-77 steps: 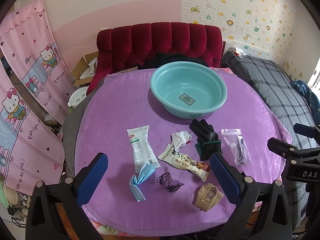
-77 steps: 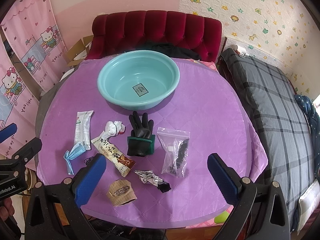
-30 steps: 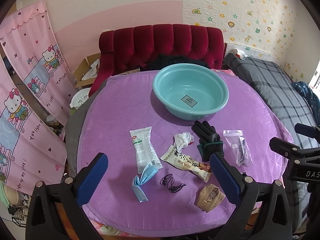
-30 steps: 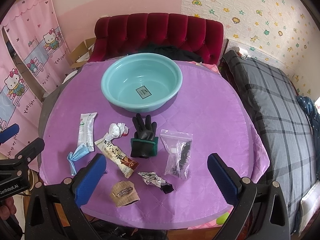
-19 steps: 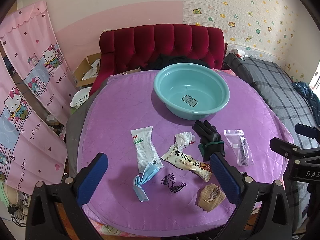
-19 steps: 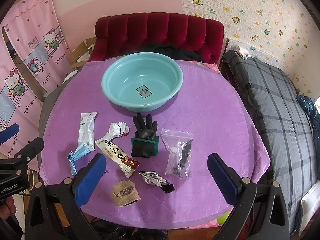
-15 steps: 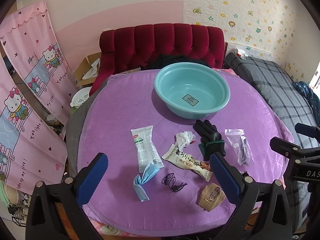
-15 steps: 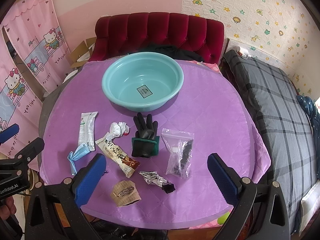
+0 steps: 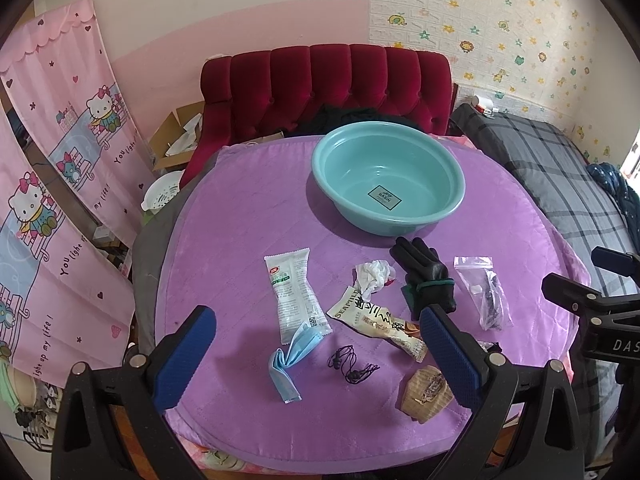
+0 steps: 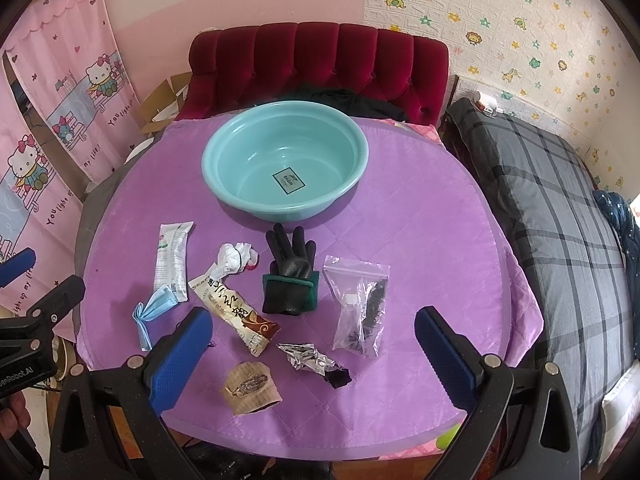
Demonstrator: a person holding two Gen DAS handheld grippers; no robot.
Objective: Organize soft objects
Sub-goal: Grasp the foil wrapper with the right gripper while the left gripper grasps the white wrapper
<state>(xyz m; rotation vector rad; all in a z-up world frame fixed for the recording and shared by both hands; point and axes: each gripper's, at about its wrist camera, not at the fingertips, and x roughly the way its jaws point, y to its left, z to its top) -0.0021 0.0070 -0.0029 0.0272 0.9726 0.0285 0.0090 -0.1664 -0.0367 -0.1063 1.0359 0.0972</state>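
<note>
both grippers hover side by side over the near edge of the purple table (image 10: 420, 216), aimed toward the basin (image 10: 285, 160) at the far side. the left gripper (image 9: 320, 354) has its fingers spread wide and holds nothing; the right gripper (image 10: 316, 354) is the same, wide apart and empty. between them and the basin lie a black glove (image 10: 292, 276), a blue mask (image 9: 292, 356), a white tissue (image 10: 236, 260) and a clear bag (image 10: 360, 304)
</note>
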